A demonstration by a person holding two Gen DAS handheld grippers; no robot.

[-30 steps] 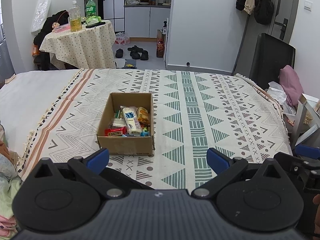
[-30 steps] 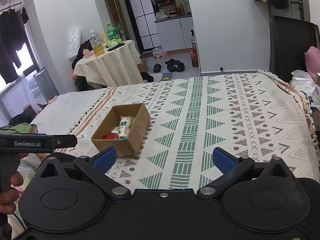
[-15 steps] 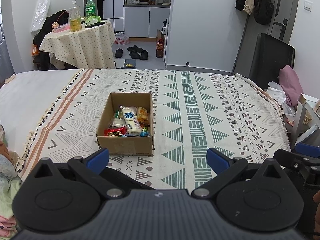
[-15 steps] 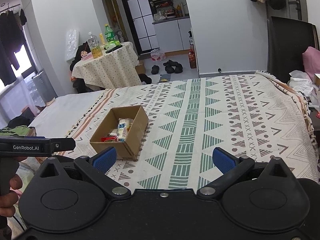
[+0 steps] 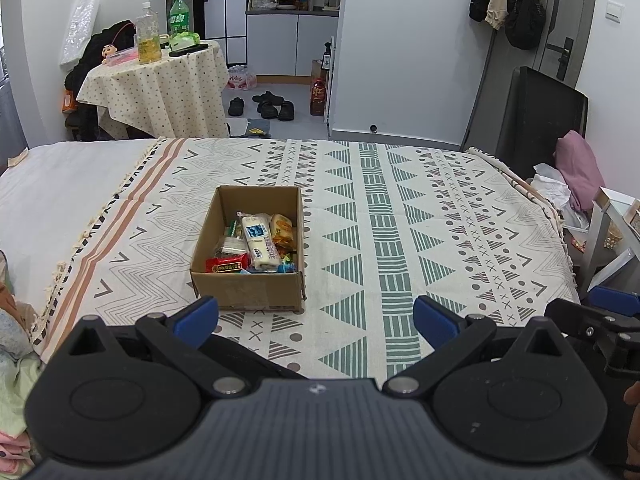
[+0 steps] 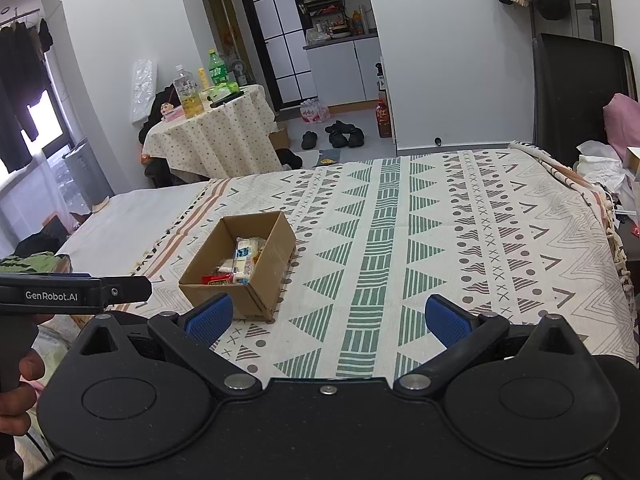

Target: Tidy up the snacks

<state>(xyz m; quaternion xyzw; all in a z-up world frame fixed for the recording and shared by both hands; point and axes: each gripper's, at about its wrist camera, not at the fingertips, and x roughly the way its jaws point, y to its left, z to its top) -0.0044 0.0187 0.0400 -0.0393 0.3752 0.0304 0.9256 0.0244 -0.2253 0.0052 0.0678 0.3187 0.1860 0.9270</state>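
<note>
A brown cardboard box (image 5: 244, 292) sits on the patterned bedspread (image 5: 400, 216), holding several wrapped snacks, among them a white and blue pack (image 5: 260, 240) and a red pack (image 5: 226, 266). My left gripper (image 5: 316, 316) is open and empty, just short of the box's near wall. In the right wrist view the box (image 6: 262, 258) lies ahead to the left. My right gripper (image 6: 328, 318) is open and empty, to the right of the box. The left gripper's body (image 6: 76, 290) shows at that view's left edge.
A round table (image 5: 160, 84) with bottles stands beyond the bed at the left. Shoes (image 5: 272, 106) lie on the floor behind. A black chair (image 5: 540, 116) and pink cloth (image 5: 580, 172) are off the bed's right edge. Clothes (image 5: 12, 340) lie at the near left.
The right wrist view has pulled back and tilted slightly, so the box sits a little lower and further left. The left gripper has barely moved. Both stay open.
</note>
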